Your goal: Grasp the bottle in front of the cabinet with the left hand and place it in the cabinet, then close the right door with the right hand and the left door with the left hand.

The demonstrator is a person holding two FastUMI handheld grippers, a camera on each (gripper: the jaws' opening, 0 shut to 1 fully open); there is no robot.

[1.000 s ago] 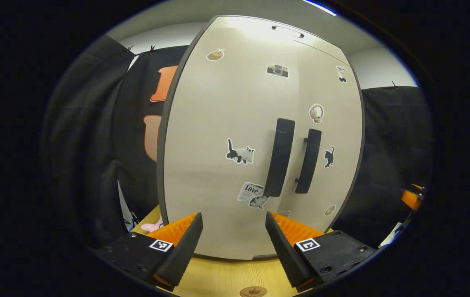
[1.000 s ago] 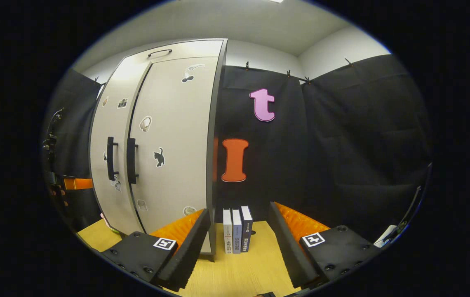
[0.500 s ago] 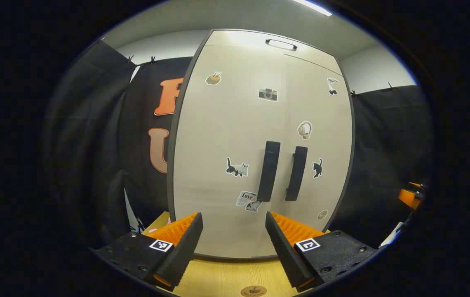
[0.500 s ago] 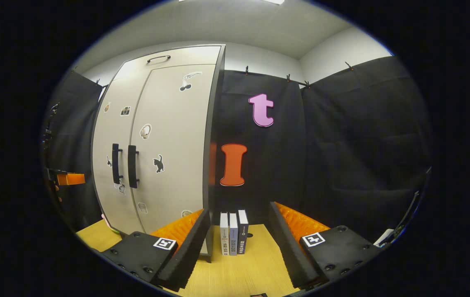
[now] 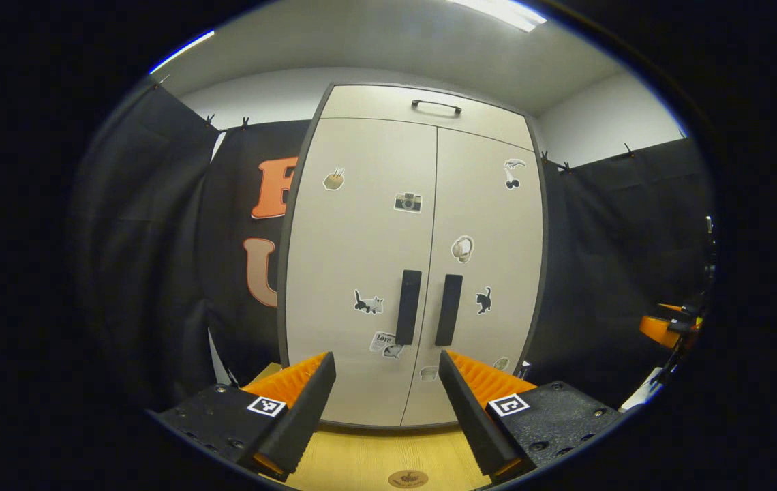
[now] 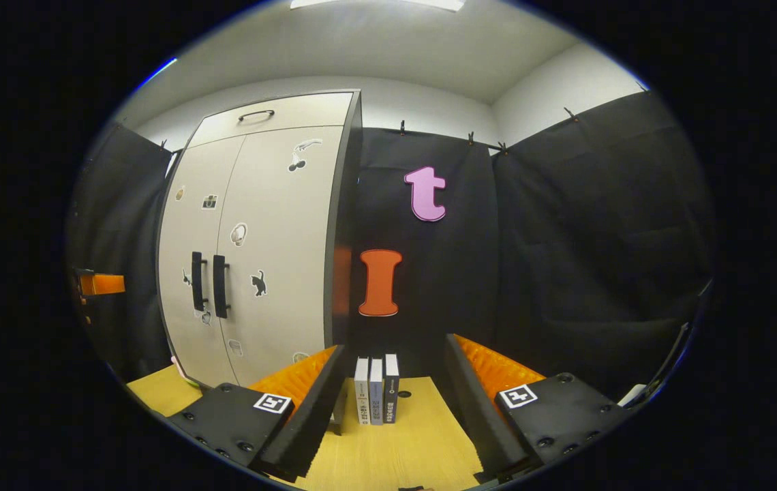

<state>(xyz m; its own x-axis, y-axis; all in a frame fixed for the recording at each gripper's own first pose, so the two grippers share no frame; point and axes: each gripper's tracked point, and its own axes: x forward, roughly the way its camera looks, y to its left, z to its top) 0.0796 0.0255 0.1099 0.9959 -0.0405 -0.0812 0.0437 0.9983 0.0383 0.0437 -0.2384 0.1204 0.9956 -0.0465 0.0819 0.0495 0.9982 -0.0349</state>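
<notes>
Beige cabinet (image 5: 361, 273) stands with both doors closed on the wooden table (image 5: 375, 464).
Left gripper (image 5: 386, 402) faces its twin handles (image 5: 428, 308), well apart, jaws wide, empty; right gripper (image 6: 394, 402) likewise gapes empty, cabinet to its left.

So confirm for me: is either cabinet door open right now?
No, in the left gripper view the left door and right door sit flush and shut.

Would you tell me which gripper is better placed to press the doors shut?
Probably left: the left gripper faces the door handles squarely; the right gripper points at the books beside the cabinet.
</notes>
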